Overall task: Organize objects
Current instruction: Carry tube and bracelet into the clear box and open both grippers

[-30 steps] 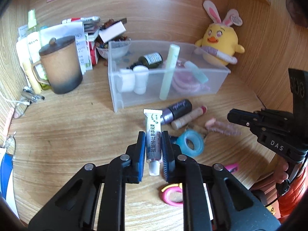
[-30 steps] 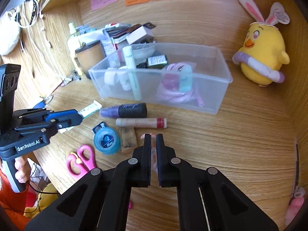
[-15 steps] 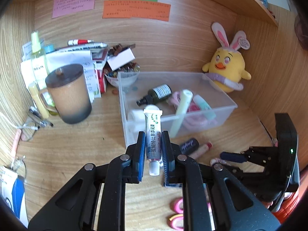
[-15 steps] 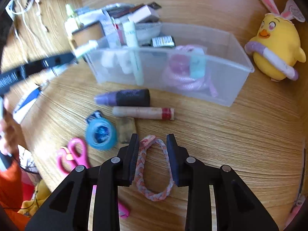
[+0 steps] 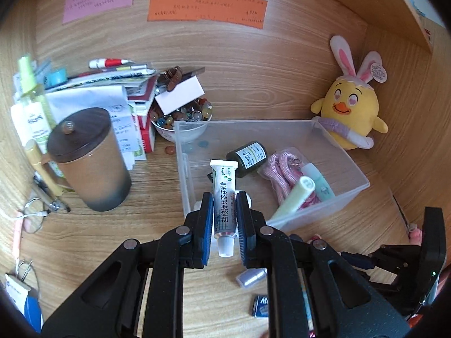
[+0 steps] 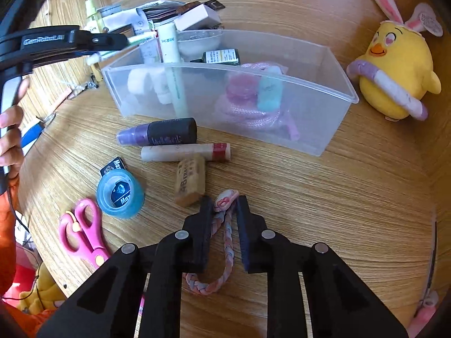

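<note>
My left gripper (image 5: 224, 211) is shut on a white ointment tube (image 5: 224, 197) and holds it above the near left corner of the clear plastic bin (image 5: 349, 194). The bin holds a dark bottle (image 5: 249, 156), a pink cord (image 5: 282, 169) and a pale green tube (image 5: 296, 197). My right gripper (image 6: 224, 211) is open low over the desk, its jaws on either side of a pink and blue braided hair band (image 6: 222, 242). The left gripper also shows in the right wrist view (image 6: 84, 42), over the bin's left end (image 6: 118, 84).
In front of the bin lie a purple and black tube (image 6: 160, 136), a lip balm stick (image 6: 186, 152), a cork (image 6: 190, 180), a blue tape roll (image 6: 119, 194) and pink scissors (image 6: 81, 228). A brown lidded mug (image 5: 90, 157), a bead bowl (image 5: 180, 118) and a yellow plush chick (image 5: 349, 112) stand around it.
My left gripper has carried the tube up and forward from the desk to above the bin. My right gripper has opened and moved down around the hair band.
</note>
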The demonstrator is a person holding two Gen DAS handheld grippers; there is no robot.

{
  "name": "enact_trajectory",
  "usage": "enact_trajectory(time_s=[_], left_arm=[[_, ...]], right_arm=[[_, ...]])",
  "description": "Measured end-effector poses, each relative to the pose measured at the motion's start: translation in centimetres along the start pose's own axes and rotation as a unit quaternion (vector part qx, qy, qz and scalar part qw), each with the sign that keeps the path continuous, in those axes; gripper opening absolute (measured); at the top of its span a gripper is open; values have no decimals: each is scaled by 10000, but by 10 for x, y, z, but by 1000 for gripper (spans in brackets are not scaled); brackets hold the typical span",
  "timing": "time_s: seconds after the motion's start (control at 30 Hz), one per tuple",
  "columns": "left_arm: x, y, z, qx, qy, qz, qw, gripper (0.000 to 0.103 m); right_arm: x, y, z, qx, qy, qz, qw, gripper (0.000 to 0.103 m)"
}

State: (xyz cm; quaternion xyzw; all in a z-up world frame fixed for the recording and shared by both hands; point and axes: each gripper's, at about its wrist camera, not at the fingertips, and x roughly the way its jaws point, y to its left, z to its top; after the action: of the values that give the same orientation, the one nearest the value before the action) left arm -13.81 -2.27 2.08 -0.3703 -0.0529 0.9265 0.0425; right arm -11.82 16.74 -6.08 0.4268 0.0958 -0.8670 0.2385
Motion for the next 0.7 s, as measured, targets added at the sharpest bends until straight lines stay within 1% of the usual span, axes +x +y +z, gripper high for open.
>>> enact_trajectory(time_s=[0.1,0.2,0.33,0.43,0.57,0.7], left_arm=[[12,0,4,-21,146,-78,9999,16],[21,-2,7,7,243,-73,9997,16],[30,-6,8,55,355,-108,9993,16],[36,-8,9,67,431,-104,9990,16],[37,-7,11,-3,466,-211,9987,16],[31,-6,11,-45,420,-281,9987,16]], right_arm=[[-10,-5,5,87,-199,-6,9998,14],[-28,-9,16,144,-496,-3,9987,14],[-49,-13,37,189,-907,-60,9957,14],[-57,-17,56,217,-1143,-132,9931,14],[-55,-20,79,209,-1276,-240,9913,14],[-38,-22,99,169,-1207,-315,9920,14]])
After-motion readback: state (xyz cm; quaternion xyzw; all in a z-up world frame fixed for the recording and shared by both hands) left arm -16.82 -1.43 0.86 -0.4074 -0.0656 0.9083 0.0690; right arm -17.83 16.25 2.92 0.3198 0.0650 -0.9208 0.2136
